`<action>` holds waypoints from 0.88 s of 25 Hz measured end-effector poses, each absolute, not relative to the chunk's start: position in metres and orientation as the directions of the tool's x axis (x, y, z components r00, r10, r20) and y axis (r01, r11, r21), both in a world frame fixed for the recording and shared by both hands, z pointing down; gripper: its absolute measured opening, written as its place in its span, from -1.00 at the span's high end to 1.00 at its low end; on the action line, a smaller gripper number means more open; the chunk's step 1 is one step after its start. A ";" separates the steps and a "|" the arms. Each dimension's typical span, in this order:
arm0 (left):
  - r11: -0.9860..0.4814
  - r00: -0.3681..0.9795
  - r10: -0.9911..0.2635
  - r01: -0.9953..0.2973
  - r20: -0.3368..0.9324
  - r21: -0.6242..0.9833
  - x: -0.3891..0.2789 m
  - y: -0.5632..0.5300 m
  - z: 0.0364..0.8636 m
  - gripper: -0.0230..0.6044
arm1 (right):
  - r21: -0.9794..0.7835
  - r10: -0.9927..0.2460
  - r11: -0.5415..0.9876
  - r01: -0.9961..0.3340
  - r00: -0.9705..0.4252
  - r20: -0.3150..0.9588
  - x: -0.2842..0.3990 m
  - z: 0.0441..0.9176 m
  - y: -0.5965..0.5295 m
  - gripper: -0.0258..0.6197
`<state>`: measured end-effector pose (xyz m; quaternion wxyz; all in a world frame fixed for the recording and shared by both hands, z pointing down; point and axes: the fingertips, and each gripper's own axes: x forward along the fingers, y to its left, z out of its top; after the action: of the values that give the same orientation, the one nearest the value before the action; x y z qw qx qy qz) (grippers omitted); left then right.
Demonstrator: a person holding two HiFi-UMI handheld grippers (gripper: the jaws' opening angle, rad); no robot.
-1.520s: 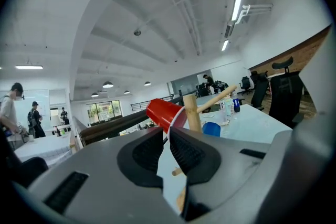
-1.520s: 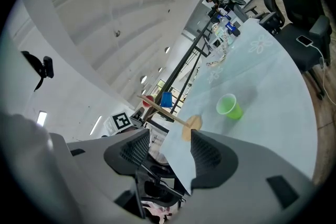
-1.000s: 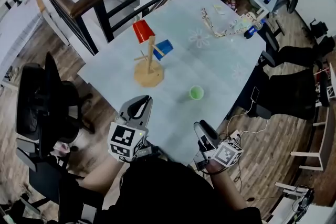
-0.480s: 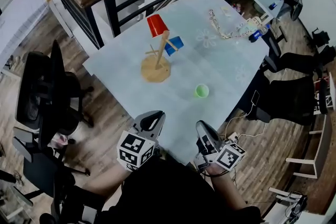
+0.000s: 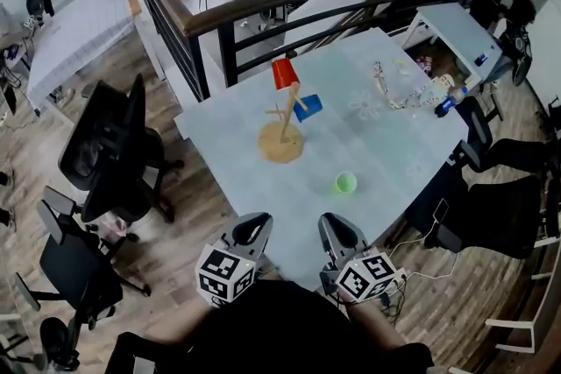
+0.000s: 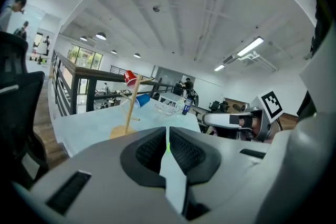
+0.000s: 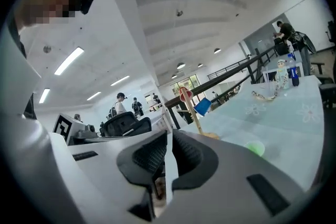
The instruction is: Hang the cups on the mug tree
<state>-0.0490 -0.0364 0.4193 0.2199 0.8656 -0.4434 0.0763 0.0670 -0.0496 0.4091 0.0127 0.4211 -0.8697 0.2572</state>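
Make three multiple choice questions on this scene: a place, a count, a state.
1. Where is the small green plastic cup?
A) on the pale blue table
B) on a peg
C) in a gripper
2. How many cups are on the wooden mug tree?
A) none
B) two
C) three
3. The left hand-held gripper is:
A) wide open
B) gripping a cup
C) shut, empty
Answers:
1 A, it stands alone on the tabletop.
2 B, a red plastic cup and a blue plastic cup.
3 C, its jaws meet with nothing between.
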 end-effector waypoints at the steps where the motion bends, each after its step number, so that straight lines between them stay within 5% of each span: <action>1: -0.499 0.581 -0.742 -0.811 0.333 0.304 -0.049 -0.033 0.419 0.83 | -0.426 -0.721 0.527 -0.736 -0.652 0.235 0.069 0.409 -0.048 0.75; 12: -0.485 0.544 -0.758 -0.839 0.359 0.247 -0.018 -0.018 0.411 0.83 | -0.421 -0.725 0.538 -0.731 -0.656 0.212 0.121 0.416 -0.048 0.75; 22: -0.483 0.527 -0.765 -0.850 0.371 0.212 -0.001 -0.019 0.409 0.83 | -0.350 -0.812 0.421 -0.837 -0.520 0.266 0.200 0.455 -0.064 0.75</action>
<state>-0.0010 -0.0192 0.4086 0.1870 0.8535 -0.4730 0.1134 0.2002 -0.0636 0.4552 0.0280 0.4893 -0.8424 0.2241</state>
